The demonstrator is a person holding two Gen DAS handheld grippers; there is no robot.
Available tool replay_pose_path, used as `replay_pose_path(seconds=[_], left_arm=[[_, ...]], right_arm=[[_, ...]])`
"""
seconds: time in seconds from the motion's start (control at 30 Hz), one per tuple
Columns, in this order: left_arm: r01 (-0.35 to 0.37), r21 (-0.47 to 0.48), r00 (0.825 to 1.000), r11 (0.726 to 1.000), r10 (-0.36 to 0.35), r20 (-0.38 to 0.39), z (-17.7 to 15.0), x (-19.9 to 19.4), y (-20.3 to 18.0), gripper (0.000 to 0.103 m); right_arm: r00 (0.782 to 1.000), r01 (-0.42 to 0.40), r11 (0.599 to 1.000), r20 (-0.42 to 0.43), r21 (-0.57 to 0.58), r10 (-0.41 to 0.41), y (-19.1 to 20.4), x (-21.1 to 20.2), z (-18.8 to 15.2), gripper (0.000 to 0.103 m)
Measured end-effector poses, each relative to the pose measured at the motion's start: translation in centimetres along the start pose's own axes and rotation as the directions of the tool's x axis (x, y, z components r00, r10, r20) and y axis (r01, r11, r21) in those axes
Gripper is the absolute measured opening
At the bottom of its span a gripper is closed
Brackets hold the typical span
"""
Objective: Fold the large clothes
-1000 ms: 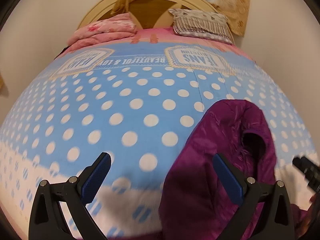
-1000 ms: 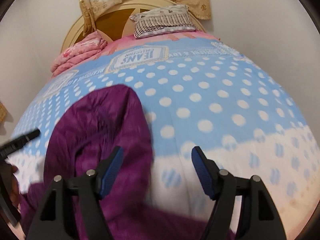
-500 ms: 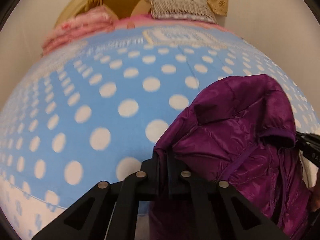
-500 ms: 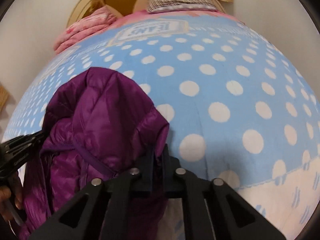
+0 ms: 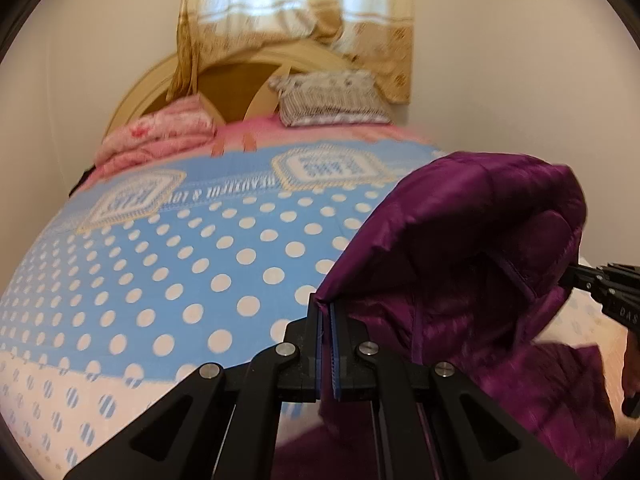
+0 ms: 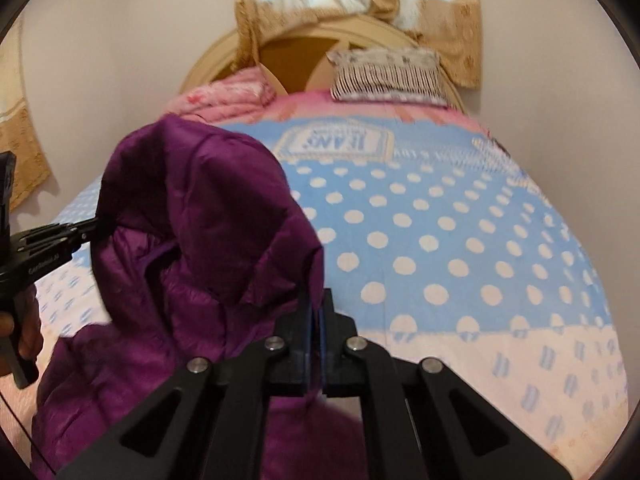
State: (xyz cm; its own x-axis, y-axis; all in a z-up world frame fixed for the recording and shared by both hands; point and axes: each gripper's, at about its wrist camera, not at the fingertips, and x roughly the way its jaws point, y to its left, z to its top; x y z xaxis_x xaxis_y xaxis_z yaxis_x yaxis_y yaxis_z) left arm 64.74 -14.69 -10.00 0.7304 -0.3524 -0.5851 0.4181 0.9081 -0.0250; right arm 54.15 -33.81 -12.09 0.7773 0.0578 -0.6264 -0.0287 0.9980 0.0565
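Observation:
A purple puffer jacket [image 5: 472, 240] with a hood hangs lifted above the bed, held at two edges. My left gripper [image 5: 326, 312] is shut on the jacket's left edge. My right gripper [image 6: 316, 312] is shut on the jacket's [image 6: 200, 232] right edge. In the left wrist view the right gripper [image 5: 600, 284] shows at the far right, pinching the fabric. In the right wrist view the left gripper [image 6: 60, 236] shows at the far left, pinching the fabric. The jacket's lower part droops out of view below.
The bed has a blue bedspread [image 5: 180, 272] with white polka dots. A folded pink quilt [image 5: 156, 136] and a striped pillow [image 5: 332, 100] lie by the rounded headboard [image 5: 240, 76]. A curtained window [image 5: 296, 4] is behind. Walls stand at both sides.
Both grippers closed on the jacket's edges, then lifted it off the bedspread. The views now tilt up toward the headboard and window.

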Motion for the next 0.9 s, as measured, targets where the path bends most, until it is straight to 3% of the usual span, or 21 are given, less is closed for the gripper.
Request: replay_pose_path(seconds=[0.13,0.3,0.63,0.8,0.9], left_arm=[[0.014,0.022,0.996,1.000,-0.016,0.089,-3.1,-5.9,-0.5,0.002],[0.018,0.039,0.993,0.999,-0.022,0.120,-8.3,-10.1,-1.6,0.002],[-0.003,0.114,1.000,0.994,0.002,0.011,-17.6,-10.5,-3.5,0.002],[-0.017,0.151,1.000,0.988,0.020,-0.015,-18.9,-11.8,-4.2,0.003],[-0.029,0.105,0.999,0.994,0.031,-0.019,-17.7,-12.8,-3.3,0.003]], right_arm=[[0.999,-0.022,0.999,0.041,0.027,0.021,0.3,-3.9,-2.0,0.004],[0.998,-0.051,0.998,0.051,0.048,0.049,0.9,-6.8,-5.2,0.004],[0.994,-0.026,0.998,-0.106,0.054,0.032,1.3,-6.7,-13.7,0.003],[0.989,0.008,0.999,-0.149,0.031,-0.003,0.4,-6.1,-14.6,0.003],[0.992,0.031,0.999,-0.124,0.031,-0.027,-0.2,-7.1,-14.4,0.005]])
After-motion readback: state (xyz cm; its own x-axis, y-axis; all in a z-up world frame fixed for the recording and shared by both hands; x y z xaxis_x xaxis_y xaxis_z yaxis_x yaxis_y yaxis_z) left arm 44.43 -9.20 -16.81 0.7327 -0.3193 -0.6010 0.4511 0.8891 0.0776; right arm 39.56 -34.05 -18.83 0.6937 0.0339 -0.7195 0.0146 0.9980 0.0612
